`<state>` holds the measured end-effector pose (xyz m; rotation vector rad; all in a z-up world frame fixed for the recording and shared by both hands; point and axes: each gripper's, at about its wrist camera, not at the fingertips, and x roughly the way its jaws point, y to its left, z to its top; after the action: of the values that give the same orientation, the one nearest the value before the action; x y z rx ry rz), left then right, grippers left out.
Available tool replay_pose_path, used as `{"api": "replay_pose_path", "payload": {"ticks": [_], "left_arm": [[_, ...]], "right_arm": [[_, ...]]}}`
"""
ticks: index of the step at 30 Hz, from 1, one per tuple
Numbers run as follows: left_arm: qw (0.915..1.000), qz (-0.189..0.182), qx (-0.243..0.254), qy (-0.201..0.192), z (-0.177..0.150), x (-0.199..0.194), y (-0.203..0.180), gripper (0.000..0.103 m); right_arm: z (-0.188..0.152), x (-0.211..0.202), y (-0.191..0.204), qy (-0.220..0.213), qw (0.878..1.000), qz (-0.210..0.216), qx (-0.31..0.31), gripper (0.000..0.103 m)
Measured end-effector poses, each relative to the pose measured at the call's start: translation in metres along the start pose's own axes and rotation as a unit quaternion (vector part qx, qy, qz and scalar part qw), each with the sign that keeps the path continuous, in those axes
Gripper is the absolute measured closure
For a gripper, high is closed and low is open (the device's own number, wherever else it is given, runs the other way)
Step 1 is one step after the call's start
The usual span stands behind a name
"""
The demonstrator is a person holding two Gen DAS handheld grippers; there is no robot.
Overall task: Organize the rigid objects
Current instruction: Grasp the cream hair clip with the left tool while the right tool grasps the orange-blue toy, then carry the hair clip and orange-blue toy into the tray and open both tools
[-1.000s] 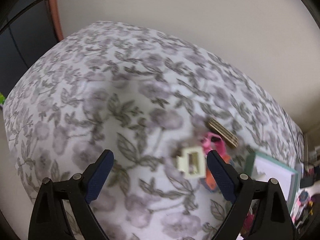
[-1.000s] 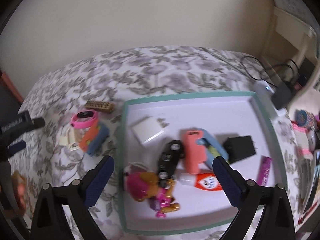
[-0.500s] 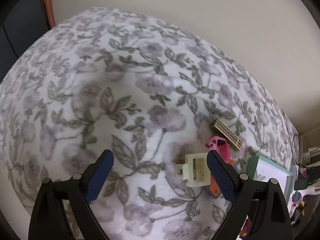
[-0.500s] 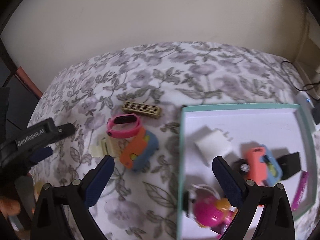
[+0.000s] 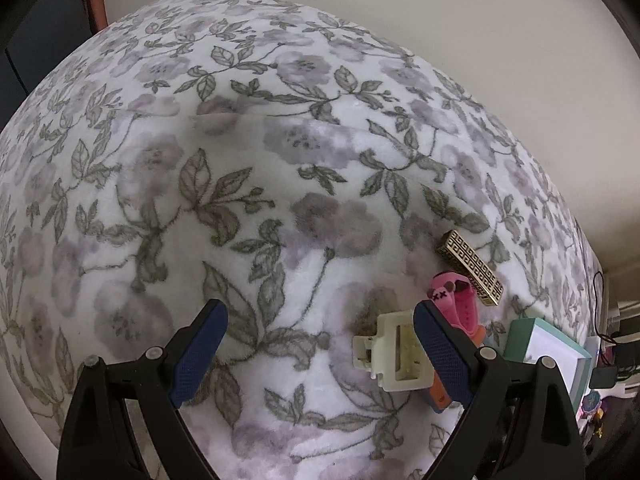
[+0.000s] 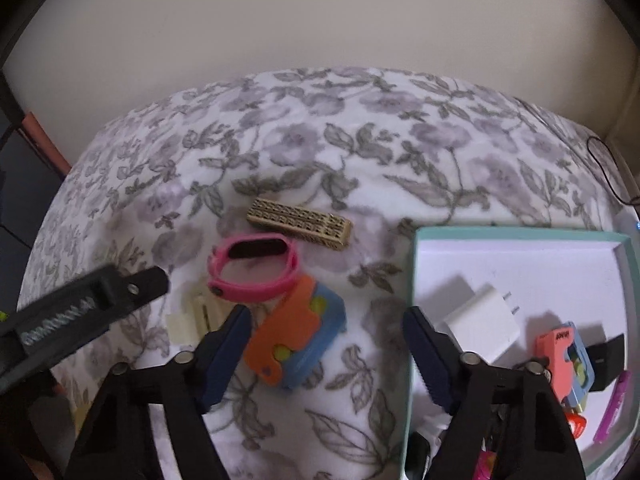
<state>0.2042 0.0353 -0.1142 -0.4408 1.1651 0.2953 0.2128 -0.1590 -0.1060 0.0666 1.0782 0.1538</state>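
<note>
Four loose objects lie on the flowered blanket: a cream plastic clip (image 5: 394,354) (image 6: 196,317), a pink watch band (image 6: 254,266) (image 5: 456,300), a gold patterned bar (image 6: 299,229) (image 5: 472,266) and an orange-and-blue toy (image 6: 296,338). My left gripper (image 5: 320,340) is open and empty, its right finger just over the clip's edge. My right gripper (image 6: 326,342) is open and empty, with the orange-and-blue toy between its fingers. The left gripper's finger (image 6: 80,308) shows in the right wrist view beside the clip.
A teal-rimmed white tray (image 6: 520,234) (image 5: 520,336) at the right holds a white charger (image 6: 482,326), a salmon-and-blue toy (image 6: 564,354), a black block (image 6: 608,358) and a purple stick (image 6: 610,410). A wall stands behind the bed. A cable (image 6: 604,168) lies at far right.
The right gripper has swung left from over the tray to the loose objects on the blanket. The left gripper has moved closer to the cream clip.
</note>
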Motion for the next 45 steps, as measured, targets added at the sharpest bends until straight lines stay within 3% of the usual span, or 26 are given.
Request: {"api": "replay_pose_path", "payload": {"ticks": [4, 14, 16, 19, 29, 32, 33, 38, 45], "left_arm": [[1.0, -0.003, -0.007, 0.005, 0.001, 0.003, 0.002, 0.009], [0.9998, -0.018, 0.002, 0.013, 0.0, 0.004, -0.003, 0.009], [0.9996, -0.022, 0.006, 0.017, 0.001, 0.005, -0.005, 0.009], [0.9991, -0.032, 0.014, 0.025, -0.001, 0.007, -0.009, 0.009], [0.9955, -0.047, 0.067, 0.048, -0.016, 0.019, -0.034, 0.01], [0.9951, -0.041, 0.074, 0.051, -0.019, 0.025, -0.038, 0.02], [0.995, -0.04, 0.076, 0.052, -0.019, 0.026, -0.038, 0.027], [0.9927, -0.071, 0.081, 0.054, -0.023, 0.028, -0.042, 0.052], [0.9925, -0.066, 0.088, 0.053, -0.025, 0.026, -0.046, 0.053]], "right_arm": [[0.003, 0.0, 0.01, -0.004, 1.0, 0.01, -0.016, 0.027], [-0.01, 0.036, 0.01, 0.048, 0.999, 0.018, 0.001, 0.033], [-0.01, 0.036, 0.004, 0.052, 0.998, 0.029, 0.015, 0.046], [-0.009, 0.033, -0.004, 0.053, 0.998, 0.027, 0.025, 0.051], [-0.008, 0.031, -0.012, 0.061, 0.996, 0.041, 0.041, 0.053], [-0.008, 0.032, -0.012, 0.061, 0.997, 0.041, 0.039, 0.053], [-0.008, 0.031, -0.013, 0.061, 0.997, 0.041, 0.039, 0.053], [-0.009, 0.031, -0.011, 0.061, 0.997, 0.04, 0.035, 0.053], [-0.012, 0.029, -0.011, 0.066, 0.997, 0.041, 0.028, 0.054]]}}
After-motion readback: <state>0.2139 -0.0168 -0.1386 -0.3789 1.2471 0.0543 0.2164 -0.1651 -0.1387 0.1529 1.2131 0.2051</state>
